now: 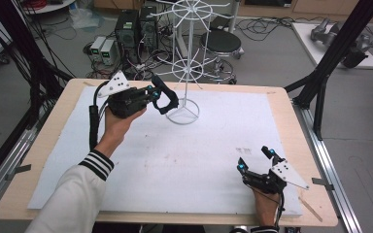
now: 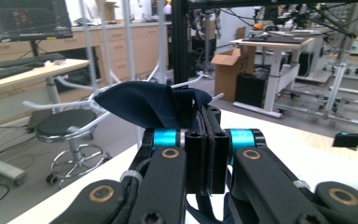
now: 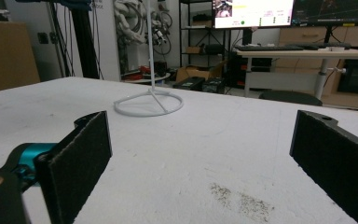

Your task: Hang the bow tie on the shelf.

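Left gripper (image 1: 151, 97) near the tabletop's (image 1: 213, 145) far edge, clamping a dark strap (image 1: 167, 99) beside a white wire rack (image 1: 187, 63); right gripper (image 1: 256, 160) open near the right front corner.

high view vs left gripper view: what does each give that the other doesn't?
High view: the whole table, the person's forearm in a striped cuff, the right gripper with fingers apart, resting near the table's right front, and the rack's ring base.

Left gripper view: a close look at the fingers pressed together on dark blue cloth, plus a stool and desks behind.

Both: the left gripper shut on the dark cloth beside the white wire rack.
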Demonstrator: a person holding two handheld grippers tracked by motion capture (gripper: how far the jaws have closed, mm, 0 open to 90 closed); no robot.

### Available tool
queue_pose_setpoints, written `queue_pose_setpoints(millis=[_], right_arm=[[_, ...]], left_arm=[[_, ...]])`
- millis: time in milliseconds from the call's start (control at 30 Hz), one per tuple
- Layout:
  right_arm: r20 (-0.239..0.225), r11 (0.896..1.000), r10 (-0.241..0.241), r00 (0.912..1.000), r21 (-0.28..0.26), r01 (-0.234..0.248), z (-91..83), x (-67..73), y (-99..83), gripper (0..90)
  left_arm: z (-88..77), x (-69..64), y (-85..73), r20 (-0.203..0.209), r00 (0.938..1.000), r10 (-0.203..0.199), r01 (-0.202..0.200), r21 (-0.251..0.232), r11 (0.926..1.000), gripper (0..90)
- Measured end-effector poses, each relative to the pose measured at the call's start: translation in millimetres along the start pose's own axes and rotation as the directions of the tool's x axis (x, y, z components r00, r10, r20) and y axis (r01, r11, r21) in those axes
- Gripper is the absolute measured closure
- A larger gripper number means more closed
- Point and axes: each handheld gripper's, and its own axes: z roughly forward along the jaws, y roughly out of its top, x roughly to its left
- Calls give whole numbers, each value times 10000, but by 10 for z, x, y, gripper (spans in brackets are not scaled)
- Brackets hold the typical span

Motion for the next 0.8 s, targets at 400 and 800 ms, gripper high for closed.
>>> queue_pose_setpoints(millis=[400, 800], right_arm=[[13, 10000, 40, 10000, -7, -40, -2, 0, 0, 44], [3, 10000, 47, 10000, -25, -47, -3, -2, -1, 44]], left_arm=[[131, -45, 79, 112, 9998, 135, -135, -9, 9999, 883], [248, -4, 97, -18, 9999, 134, -134, 90, 9999, 883]])
